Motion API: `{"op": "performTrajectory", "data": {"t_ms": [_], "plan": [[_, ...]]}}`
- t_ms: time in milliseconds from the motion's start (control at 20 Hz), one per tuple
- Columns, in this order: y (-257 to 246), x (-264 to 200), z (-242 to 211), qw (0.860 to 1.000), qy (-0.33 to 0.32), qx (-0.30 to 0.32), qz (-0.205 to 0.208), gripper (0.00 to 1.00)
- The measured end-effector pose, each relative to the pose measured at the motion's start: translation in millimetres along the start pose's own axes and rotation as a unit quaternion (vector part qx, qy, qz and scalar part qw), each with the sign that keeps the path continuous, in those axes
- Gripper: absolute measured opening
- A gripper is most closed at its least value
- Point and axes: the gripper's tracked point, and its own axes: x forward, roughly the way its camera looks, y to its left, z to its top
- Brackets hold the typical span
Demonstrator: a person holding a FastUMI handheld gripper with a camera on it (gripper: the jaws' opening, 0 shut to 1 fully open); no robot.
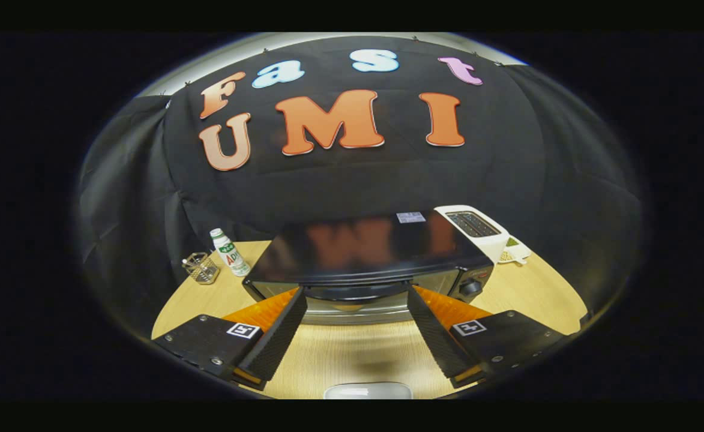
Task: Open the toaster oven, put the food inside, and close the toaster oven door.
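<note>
Toaster oven (367, 264) on table (352, 354) ahead of spread fingers (279, 327); bottle (230, 252) left, toaster (478, 231) right behind.

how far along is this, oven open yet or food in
Nothing looks done: the toaster oven door looks shut. In hand: the gripper is open, its fingers empty and level with the door handle. Left: open, load food, close.

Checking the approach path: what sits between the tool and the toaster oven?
Nothing: the open tool is just short of the toaster oven, bare table between its fingers, in the gripper view.
</note>
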Motion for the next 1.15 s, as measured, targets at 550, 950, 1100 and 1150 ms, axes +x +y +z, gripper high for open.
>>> {"op": "performTrajectory", "data": {"t_ms": [550, 950, 1100, 1150], "plan": [[-11.6, -79.9, 99.0, 0.995, -0.093, -0.032, -0.013, 1.00], [-30.8, -131.0, 135.7, 0.988, -0.144, -0.042, -0.035, 1.00], [-39.0, -139.5, 135.6, 0.987, -0.149, -0.041, -0.045, 1.00], [-41.1, -141.2, 136.3, 0.987, -0.151, -0.039, -0.047, 1.00]]}}
